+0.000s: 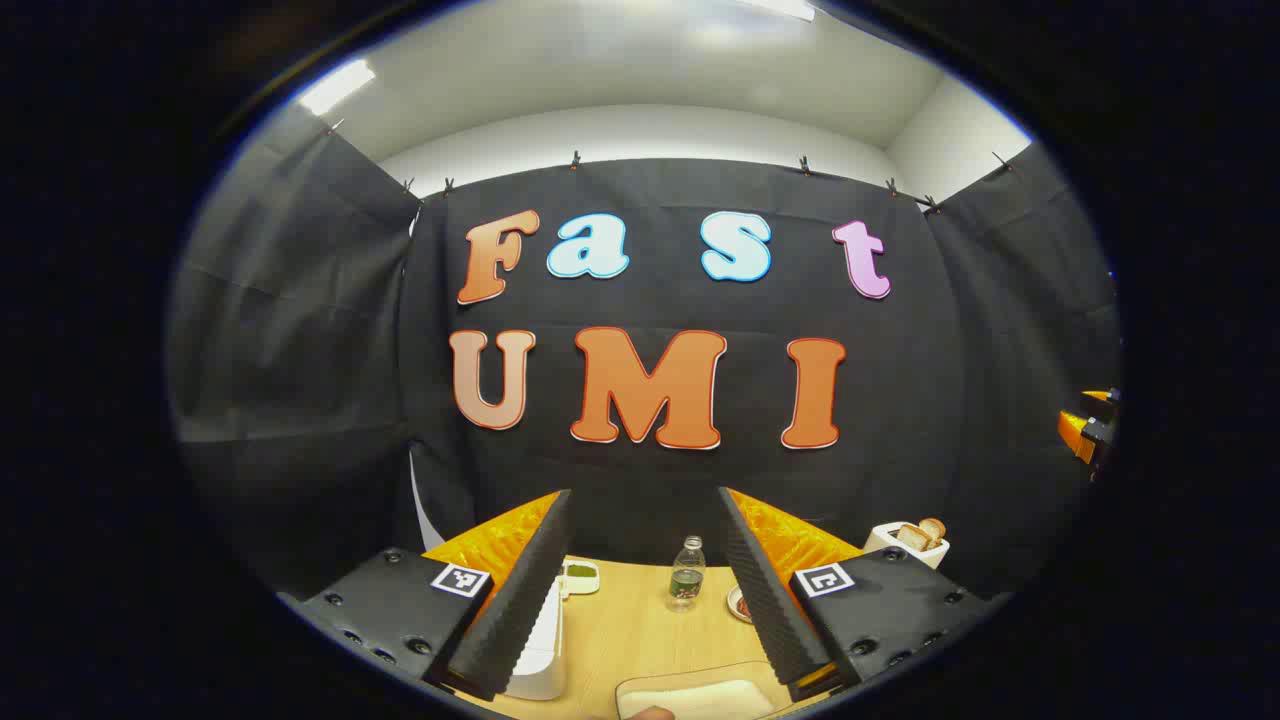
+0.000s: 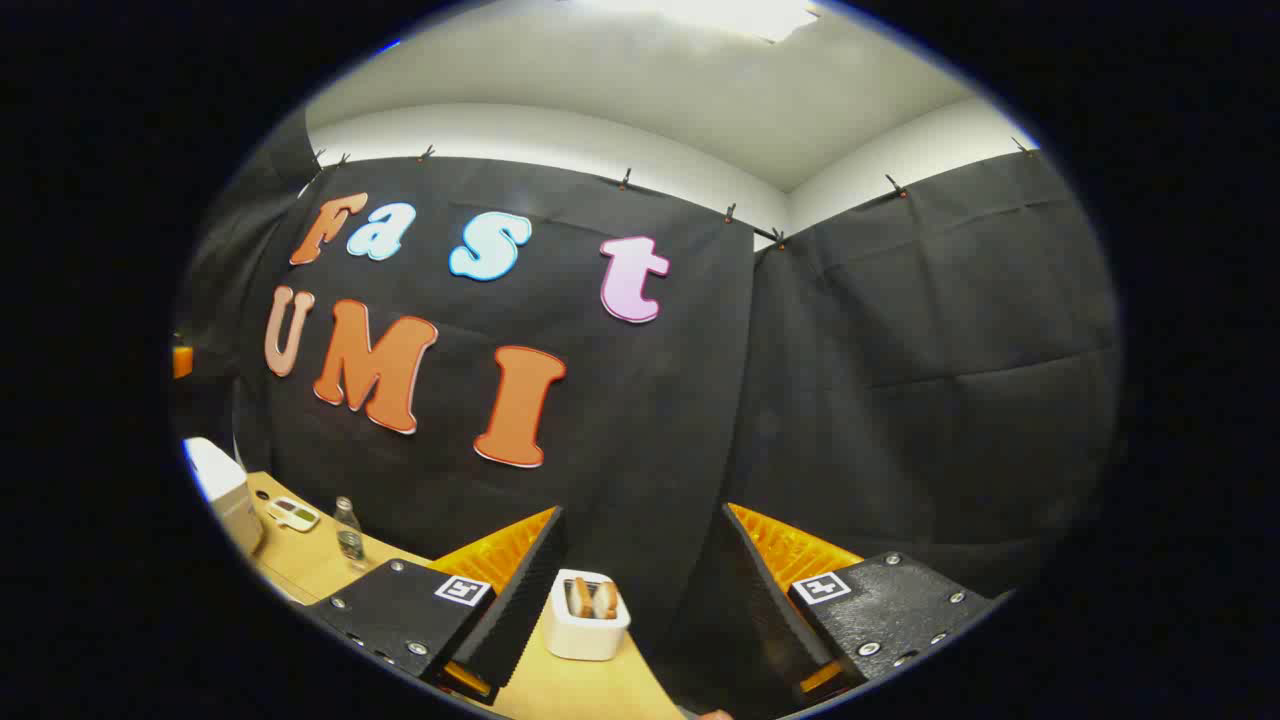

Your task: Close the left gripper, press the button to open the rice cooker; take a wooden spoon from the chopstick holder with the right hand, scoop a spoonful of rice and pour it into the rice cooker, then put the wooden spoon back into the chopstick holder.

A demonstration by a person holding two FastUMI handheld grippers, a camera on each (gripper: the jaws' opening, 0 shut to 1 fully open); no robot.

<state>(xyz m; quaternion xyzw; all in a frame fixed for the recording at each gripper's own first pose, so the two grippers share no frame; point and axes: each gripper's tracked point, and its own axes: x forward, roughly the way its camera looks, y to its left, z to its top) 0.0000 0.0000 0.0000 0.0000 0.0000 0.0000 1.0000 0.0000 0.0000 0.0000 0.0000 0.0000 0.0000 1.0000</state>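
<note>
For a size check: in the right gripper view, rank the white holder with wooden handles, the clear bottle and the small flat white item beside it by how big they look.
1. white holder, though it sits nearest
2. clear bottle
3. flat white item, close to the bottle in apparent size

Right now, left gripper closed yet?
No: in the left gripper view the left gripper has its fingers spread wide, with the table and a water bottle visible between them.

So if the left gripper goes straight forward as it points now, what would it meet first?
Probably the small plastic bottle, which stands on the wooden table between the open left gripper fingers; depth is unclear, and the gripper may pass above it toward the black cloth wall.
</note>
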